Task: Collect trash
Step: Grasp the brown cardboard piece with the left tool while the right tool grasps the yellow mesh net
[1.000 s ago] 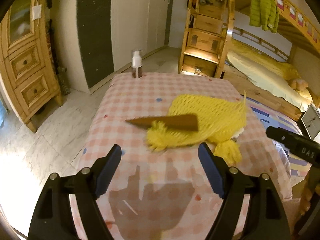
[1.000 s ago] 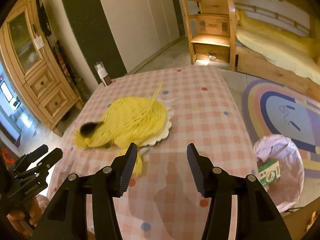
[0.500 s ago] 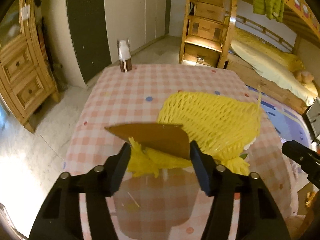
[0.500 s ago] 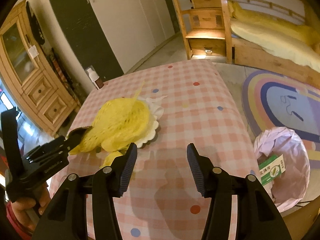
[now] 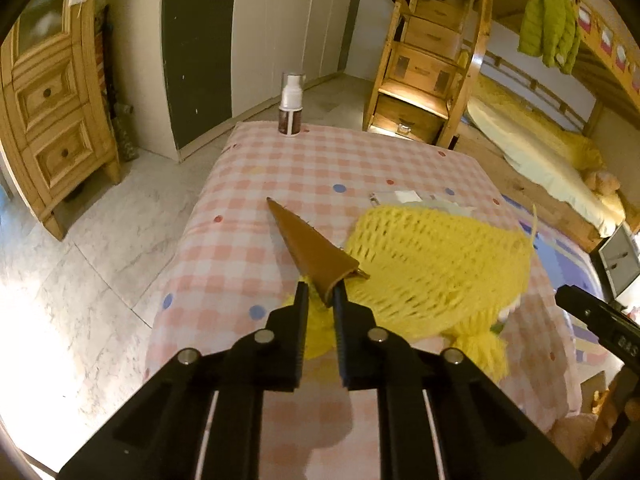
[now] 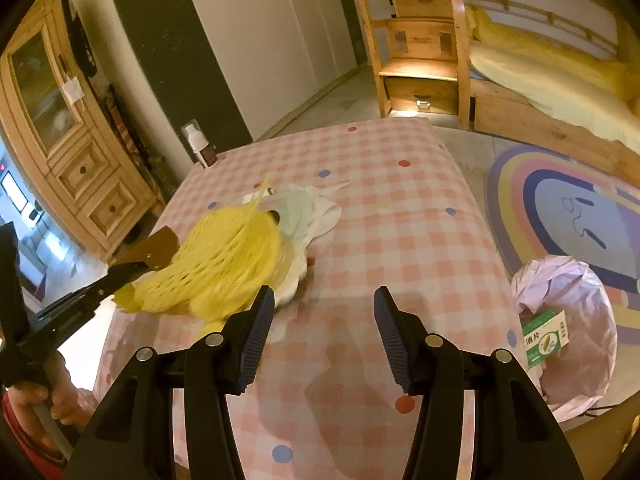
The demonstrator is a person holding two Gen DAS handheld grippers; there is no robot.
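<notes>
Two grippers are in my views. On the left, my left gripper (image 5: pixel 320 294) has just been closing, and its jaws now pinch the wide end of the brown paper cone (image 5: pixel 310 250). The cone's long axis runs away from me along the fingers, leaning a little left, with the pointed tip aimed toward the far edge of the checked table (image 5: pixel 248 248) and the spray bottle (image 5: pixel 291 105) standing there. From the right wrist view the cone (image 6: pixel 154 249) sticks out past the left fingertips, at the near-left side of the yellow foam net (image 6: pixel 224 264) — whether it is lifted clear of the cloth I can't quite tell.

Moving right, the yellow foam net (image 5: pixel 436 268) lies in a heap on the table just beside the cone's wide end, draped over white paper scraps (image 6: pixel 316 212) and what looks like a paper plate beneath it.

Further right, my right gripper (image 6: pixel 324 308) hangs over bare tablecloth with its jaws parted and nothing between them, the left pad just beside the net's edge. Off the table's right side, on the floor, sits a bin lined with a pink bag (image 6: pixel 580 280), a green-and-white carton (image 6: pixel 546 338) inside it.
</notes>
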